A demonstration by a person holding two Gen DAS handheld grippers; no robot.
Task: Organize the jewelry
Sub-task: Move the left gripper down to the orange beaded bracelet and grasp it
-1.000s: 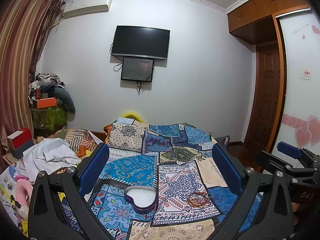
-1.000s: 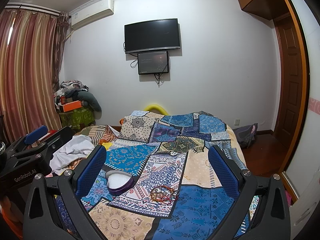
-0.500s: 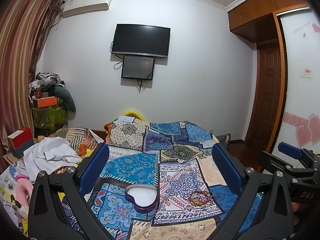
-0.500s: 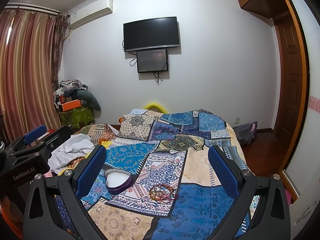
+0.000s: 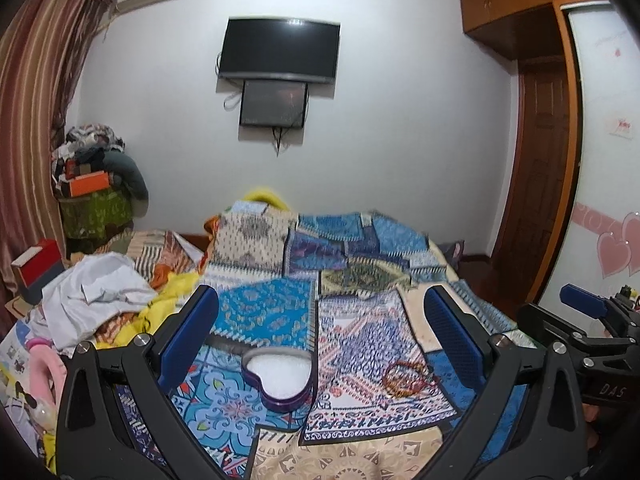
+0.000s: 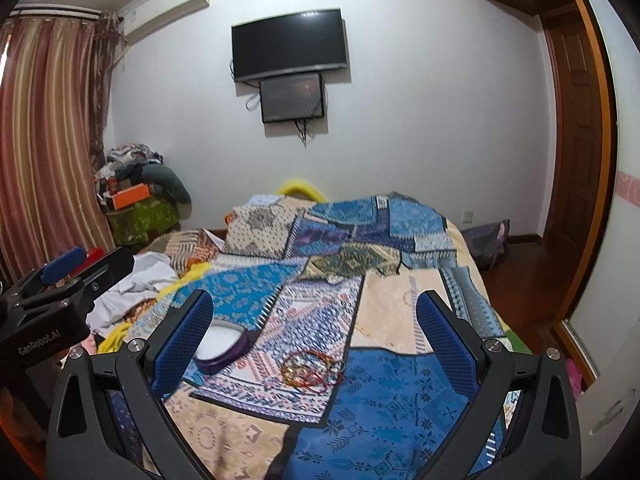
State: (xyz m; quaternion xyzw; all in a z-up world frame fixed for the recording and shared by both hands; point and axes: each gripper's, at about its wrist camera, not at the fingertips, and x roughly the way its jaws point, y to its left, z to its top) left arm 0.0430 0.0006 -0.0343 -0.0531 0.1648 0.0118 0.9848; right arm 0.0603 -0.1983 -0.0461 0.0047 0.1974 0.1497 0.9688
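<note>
While both my grippers hover spread and empty, nothing is held.
Left gripper (image 5: pixel 320 332), right gripper (image 6: pixel 314 332); heart-shaped box (image 5: pixel 279 376) tip toward me, bracelets (image 6: pixel 312 368) just right.

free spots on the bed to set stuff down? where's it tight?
Free: the quilt near edge in front of the heart box and bracelets, plus the stretch beyond them up to the pillows. Some bare quilt between box and bracelets. Crowded: left side, under the white cloth and yellow fabric.
</note>
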